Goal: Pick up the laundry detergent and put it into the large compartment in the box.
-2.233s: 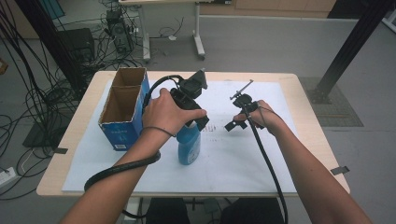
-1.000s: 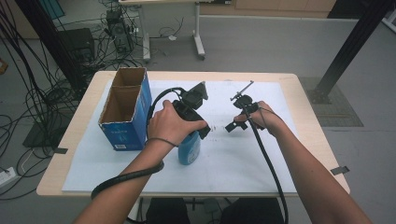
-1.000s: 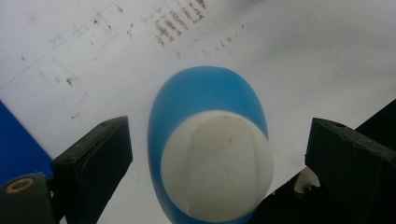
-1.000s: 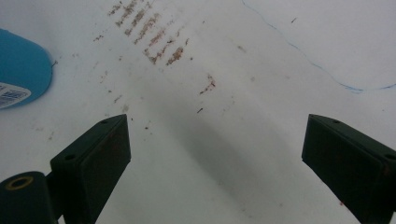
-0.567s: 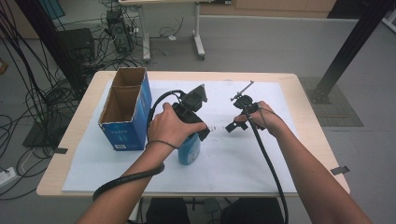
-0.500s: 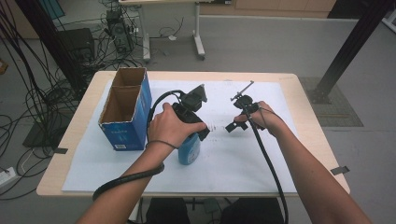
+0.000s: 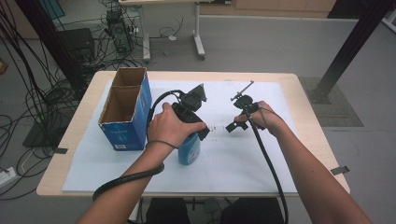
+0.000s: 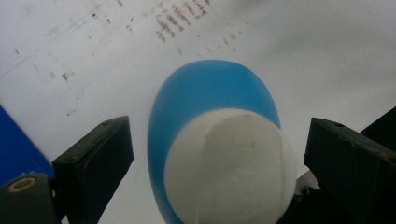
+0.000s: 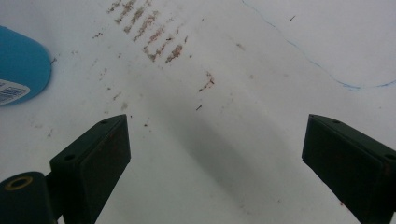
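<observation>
1. Blue bottle (image 7: pixel 189 149) with a white cap (image 8: pixel 231 168), upright on the white paper sheet (image 7: pixel 243 158), near the middle of the table (image 7: pixel 303 93), just right of the blue cardboard box (image 7: pixel 125 116).
2. Seen from above in the left gripper view: cap between the two black jaws, a gap visible on each side, no contact evident.
3. Left gripper (image 8: pixel 217 158) directly over the bottle, jaws spread apart, held by the left hand (image 7: pixel 170 126) in the high view.
4. Right gripper (image 9: pixel 215 163) well to the right of the bottle, over bare paper, jaws wide apart with nothing between them.
5. Brown smudges (image 9: pixel 149 23) on the paper between bottle and right gripper; a thin blue pen line (image 9: pixel 299 51) farther off.
6. Box open-topped, two compartments, at the paper's left edge.
</observation>
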Tool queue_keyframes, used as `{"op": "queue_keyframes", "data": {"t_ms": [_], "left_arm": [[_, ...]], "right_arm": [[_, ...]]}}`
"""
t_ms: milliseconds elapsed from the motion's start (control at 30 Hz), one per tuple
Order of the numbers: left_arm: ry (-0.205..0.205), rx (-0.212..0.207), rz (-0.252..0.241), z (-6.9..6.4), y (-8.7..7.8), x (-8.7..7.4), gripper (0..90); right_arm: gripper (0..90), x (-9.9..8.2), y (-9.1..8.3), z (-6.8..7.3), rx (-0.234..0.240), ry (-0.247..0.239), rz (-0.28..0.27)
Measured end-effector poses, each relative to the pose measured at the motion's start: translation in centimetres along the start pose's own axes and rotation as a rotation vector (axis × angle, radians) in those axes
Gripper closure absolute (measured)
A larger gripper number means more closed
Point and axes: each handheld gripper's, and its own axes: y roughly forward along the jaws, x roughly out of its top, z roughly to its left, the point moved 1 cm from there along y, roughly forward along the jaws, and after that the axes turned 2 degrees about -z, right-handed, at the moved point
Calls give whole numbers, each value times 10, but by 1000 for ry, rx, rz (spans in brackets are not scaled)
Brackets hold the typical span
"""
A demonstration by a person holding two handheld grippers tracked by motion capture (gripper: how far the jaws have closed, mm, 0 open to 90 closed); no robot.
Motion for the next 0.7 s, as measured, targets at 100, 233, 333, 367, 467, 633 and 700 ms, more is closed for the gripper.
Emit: {"op": "queue_keyframes", "data": {"t_ms": [100,233,333,367,467,633,700], "left_arm": [[0,2,0,0,0,0,82],[3,-2,-2,-1,-1,1,81],[5,-3,-6,-2,-3,1,80],[5,-3,-7,-2,-3,1,80],[3,-1,-8,-2,-3,1,80],[0,0,-5,-2,-2,1,80],[-1,-1,-4,-1,-3,1,80]], "right_arm": [[74,0,0,0,0,-2,-1],[75,0,0,0,0,-3,0],[75,0,-1,1,0,-4,-2],[75,0,-1,1,-1,-5,-3],[75,0,-1,1,-3,-4,-2],[75,0,-2,1,-2,1,1],[75,0,-2,1,-2,0,0]]}}
